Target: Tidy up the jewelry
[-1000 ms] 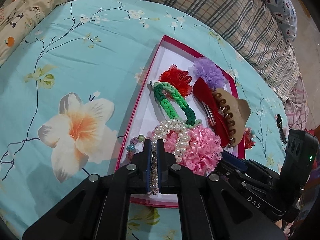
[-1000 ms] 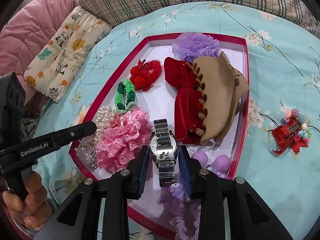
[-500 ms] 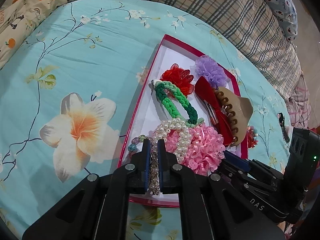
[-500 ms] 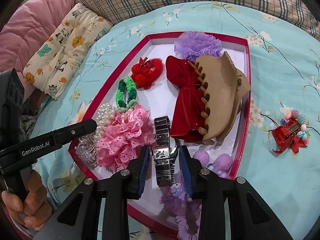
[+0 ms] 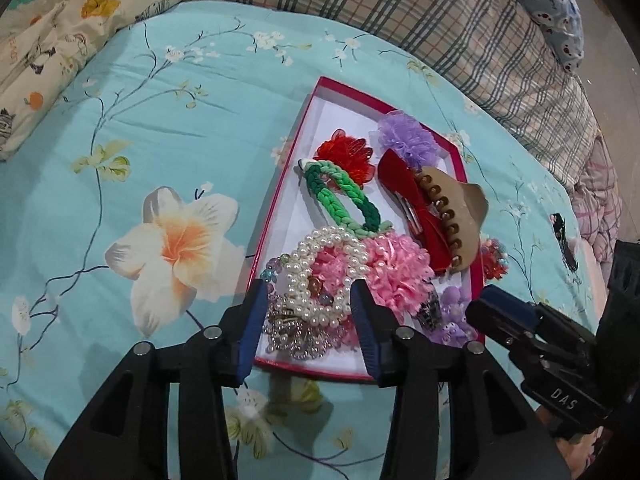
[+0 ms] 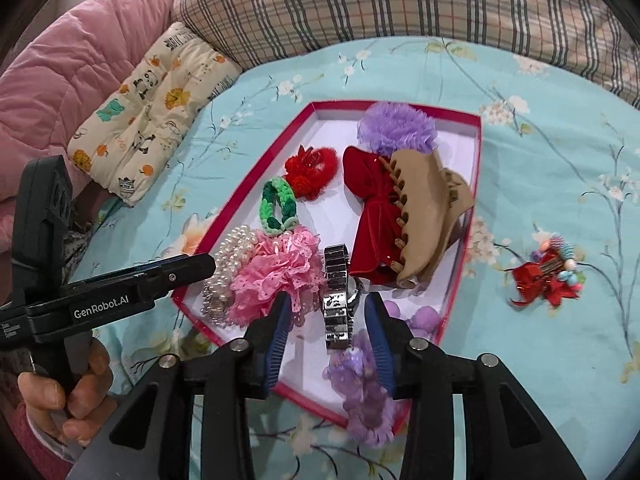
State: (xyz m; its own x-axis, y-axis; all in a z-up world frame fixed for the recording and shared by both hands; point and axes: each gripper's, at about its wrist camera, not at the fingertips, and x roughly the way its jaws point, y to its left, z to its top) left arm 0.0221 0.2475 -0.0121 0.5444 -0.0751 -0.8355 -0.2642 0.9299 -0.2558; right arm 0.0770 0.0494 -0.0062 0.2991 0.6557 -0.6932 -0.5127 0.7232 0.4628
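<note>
While both grippers hang over the near end of the red-rimmed tray [image 5: 276, 196] on the turquoise floral bedspread [image 5: 168, 128], neither one holds anything. The left gripper [image 5: 308, 312] has its jaws spread wide either side of a pearl bracelet [image 5: 320, 264], which lies in the tray's near left corner on top of a sparkly beaded piece [image 5: 288, 336] and against a pink ruffled scrunchie [image 5: 392, 272]. The right gripper [image 6: 326, 328] is likewise parted, its blue pads [image 6: 278, 332] clear of a silver metal watch [image 6: 338, 296] that rests on the tray floor between them. Just behind the watch lie a red velvet bow [image 6: 368, 208] and a tan claw clip [image 6: 424, 208] overlapping it. Farther back sit a green braided hair tie [image 6: 278, 208], a red flower clip [image 6: 312, 172] and a lilac scrunchie [image 6: 396, 128]. Outside the tray, well to its right on the bedspread, lies a red beaded hair clip [image 6: 548, 276].
</note>
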